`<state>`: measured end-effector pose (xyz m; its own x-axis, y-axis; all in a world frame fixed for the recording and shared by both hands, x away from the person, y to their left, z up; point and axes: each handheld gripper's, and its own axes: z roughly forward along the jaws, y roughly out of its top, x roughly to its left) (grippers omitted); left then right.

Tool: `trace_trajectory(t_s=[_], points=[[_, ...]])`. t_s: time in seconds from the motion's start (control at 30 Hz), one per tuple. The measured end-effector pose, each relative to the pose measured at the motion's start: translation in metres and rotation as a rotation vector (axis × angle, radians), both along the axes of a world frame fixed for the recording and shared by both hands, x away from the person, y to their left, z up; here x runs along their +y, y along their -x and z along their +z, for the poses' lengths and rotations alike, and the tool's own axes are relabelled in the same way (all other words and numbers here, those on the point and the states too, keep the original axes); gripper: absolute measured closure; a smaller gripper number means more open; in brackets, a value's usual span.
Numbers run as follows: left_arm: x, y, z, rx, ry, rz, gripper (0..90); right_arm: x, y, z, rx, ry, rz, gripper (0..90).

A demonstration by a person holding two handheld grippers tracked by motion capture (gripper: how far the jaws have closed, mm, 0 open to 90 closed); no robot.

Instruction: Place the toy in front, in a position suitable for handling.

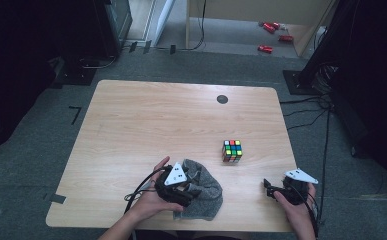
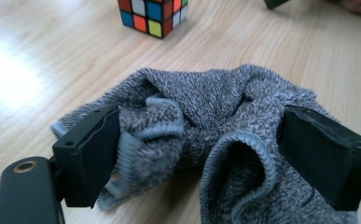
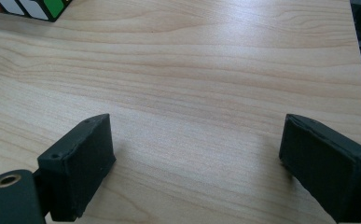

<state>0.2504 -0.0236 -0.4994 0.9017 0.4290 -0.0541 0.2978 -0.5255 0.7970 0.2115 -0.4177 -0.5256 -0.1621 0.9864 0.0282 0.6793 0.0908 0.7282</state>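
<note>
Left gripper (image 1: 181, 192), lower centre of the high view: jaws spread wide apart, one on each side of the grey cloth (image 1: 203, 192), not clamped. In the left gripper view the cloth (image 2: 201, 135) lies crumpled on the wooden table (image 1: 146, 125) between the two black jaws, its hemmed edges folded into loops; the left jaw touches a fold.

Right gripper (image 1: 273, 191), lower right of the high view: jaws wide apart above bare table, holding nothing. The right gripper view shows wood grain (image 3: 192, 93) between its jaws.

Puzzle cube (image 1: 232, 150): on the table right of centre, apart from the cloth and both grippers; visible at the top edge of the left gripper view (image 2: 152, 16) and upper left corner of the right gripper view (image 3: 29, 8)
</note>
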Motion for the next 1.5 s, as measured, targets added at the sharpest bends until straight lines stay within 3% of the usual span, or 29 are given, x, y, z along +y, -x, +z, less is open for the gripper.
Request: trace_trajectory(t_s=[0.1, 0.17, 0.23, 0.27, 0.3, 0.37, 0.4, 0.43, 0.53, 0.6, 0.67, 0.87, 0.97, 1.13, 1.2, 1.27, 1.4, 1.5], points=[[-0.004, -0.002, -0.006, 0.019, -0.050, -0.004, 14.3, 0.000, 0.000, 0.000, 0.000, 0.000, 0.000, 9.3], [-0.005, -0.003, -0.010, 0.031, -0.088, 0.002, 26.7, 0.000, 0.000, 0.000, 0.000, 0.000, 0.000, 9.4], [-0.002, -0.003, -0.012, 0.022, -0.089, 0.004, 41.2, 0.000, 0.000, 0.000, 0.000, 0.000, 0.000, 9.4], [-0.001, -0.002, -0.012, 0.006, -0.093, 0.003, 41.2, 0.000, 0.000, 0.000, 0.000, 0.000, 0.000, 9.4], [0.001, -0.002, -0.011, -0.019, -0.095, 0.004, 59.2, 0.000, 0.000, 0.000, 0.000, 0.000, 0.000, 9.4], [0.005, -0.001, -0.008, -0.041, -0.087, 0.010, 71.5, 0.000, 0.000, 0.000, 0.000, 0.000, 0.000, 9.4], [0.012, -0.001, -0.005, -0.061, -0.082, 0.045, 74.0, 0.000, 0.000, 0.000, 0.000, 0.000, 0.000, 9.4], [0.012, -0.001, -0.005, -0.061, -0.082, 0.045, 75.0, 0.000, 0.000, 0.000, 0.000, 0.000, 0.000, 9.4], [0.033, -0.005, 0.002, -0.071, -0.063, 0.149, 76.8, 0.000, 0.000, 0.000, 0.000, 0.000, 0.000, 9.4], [0.039, -0.005, 0.004, -0.067, -0.054, 0.177, 77.1, 0.000, 0.000, 0.000, 0.000, 0.000, 0.000, 9.4], [0.058, -0.003, 0.013, -0.086, -0.052, 0.244, 77.1, 0.000, 0.000, 0.000, 0.000, 0.000, 0.000, 9.4], [0.078, 0.003, 0.008, -0.098, -0.052, 0.319, 73.4, 0.000, 0.000, 0.000, 0.000, 0.000, 0.000, 9.4], [0.084, 0.002, -0.002, -0.076, -0.043, 0.302, 64.4, 0.000, 0.000, 0.000, 0.000, 0.001, -0.001, 11.5], [0.084, 0.001, 0.001, -0.051, -0.010, 0.281, 34.2, -0.001, 0.002, 0.001, -0.013, -0.006, -0.018, 13.9], [0.084, 0.001, 0.003, -0.047, 0.007, 0.280, 24.9, -0.003, 0.002, 0.003, -0.026, -0.017, -0.028, 14.1], [0.083, -0.002, 0.007, -0.053, 0.033, 0.265, 18.8, -0.002, 0.003, 0.008, -0.043, -0.059, -0.040, 14.2], [0.078, -0.006, 0.008, -0.053, 0.044, 0.231, 16.8, 0.005, 0.003, 0.015, -0.057, -0.067, -0.026, 13.8], [0.072, -0.012, 0.003, -0.050, 0.021, 0.233, 16.5, 0.017, 0.001, 0.023, -0.073, -0.079, -0.004, 13.4]])
